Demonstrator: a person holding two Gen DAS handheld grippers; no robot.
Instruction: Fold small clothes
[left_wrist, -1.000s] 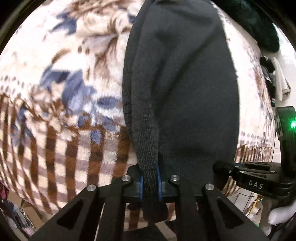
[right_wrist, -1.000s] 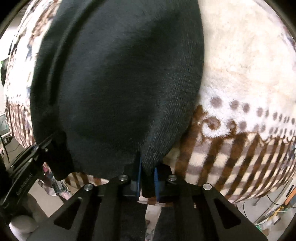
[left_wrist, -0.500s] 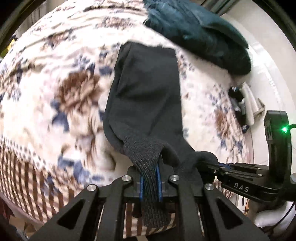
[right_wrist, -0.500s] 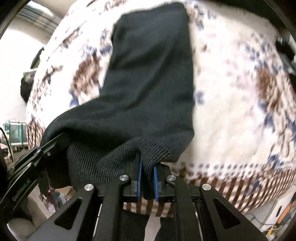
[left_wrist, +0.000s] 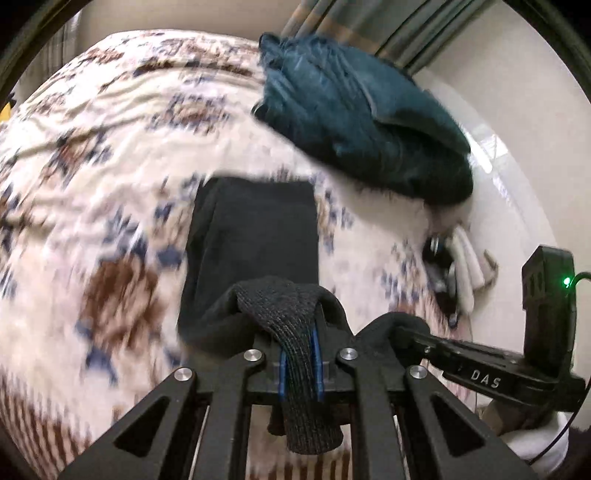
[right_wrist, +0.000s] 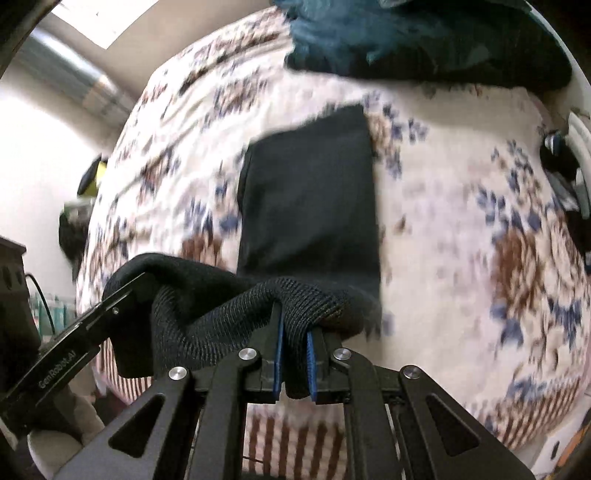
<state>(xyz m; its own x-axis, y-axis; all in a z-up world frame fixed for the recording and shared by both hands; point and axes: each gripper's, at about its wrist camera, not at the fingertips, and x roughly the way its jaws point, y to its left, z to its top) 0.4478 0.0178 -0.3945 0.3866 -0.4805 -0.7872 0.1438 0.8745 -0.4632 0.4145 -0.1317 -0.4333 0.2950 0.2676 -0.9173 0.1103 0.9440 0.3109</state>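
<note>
Black knit garment (left_wrist: 255, 236), ribbed at the near hem; far part flat on the bed; near hem lifted clear and bunched, pinched at two corners.

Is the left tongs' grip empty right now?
No, the left tongs are shut on the ribbed hem of the black garment lying on the blanket.
</note>
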